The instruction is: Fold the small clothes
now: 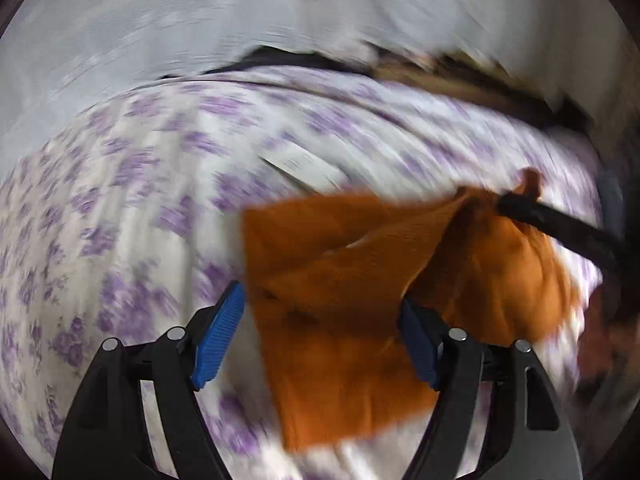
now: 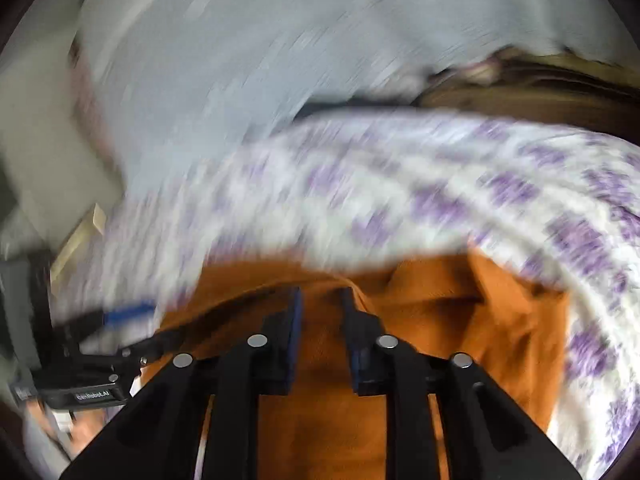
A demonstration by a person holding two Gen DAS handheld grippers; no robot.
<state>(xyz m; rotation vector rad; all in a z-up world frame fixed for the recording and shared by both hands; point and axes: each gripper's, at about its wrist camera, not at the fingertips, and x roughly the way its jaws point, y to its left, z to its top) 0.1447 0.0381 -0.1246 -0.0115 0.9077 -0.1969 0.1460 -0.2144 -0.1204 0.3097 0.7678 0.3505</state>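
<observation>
The orange garment (image 1: 344,320) lies rumpled on the floral bedsheet (image 1: 120,200); the left tool (image 1: 320,320) hovers over it, jaws spread wide, gripping nothing; the right tool (image 2: 320,316), angled low, pinches a raised fold, jaws nearly closed.

We read one marking only: "GenRobot.AI" in pale letters on the dark body of the left gripper (image 2: 120,316), seen low at the left edge of the right wrist view. Blur leaves us nothing else legible in either view.
</observation>
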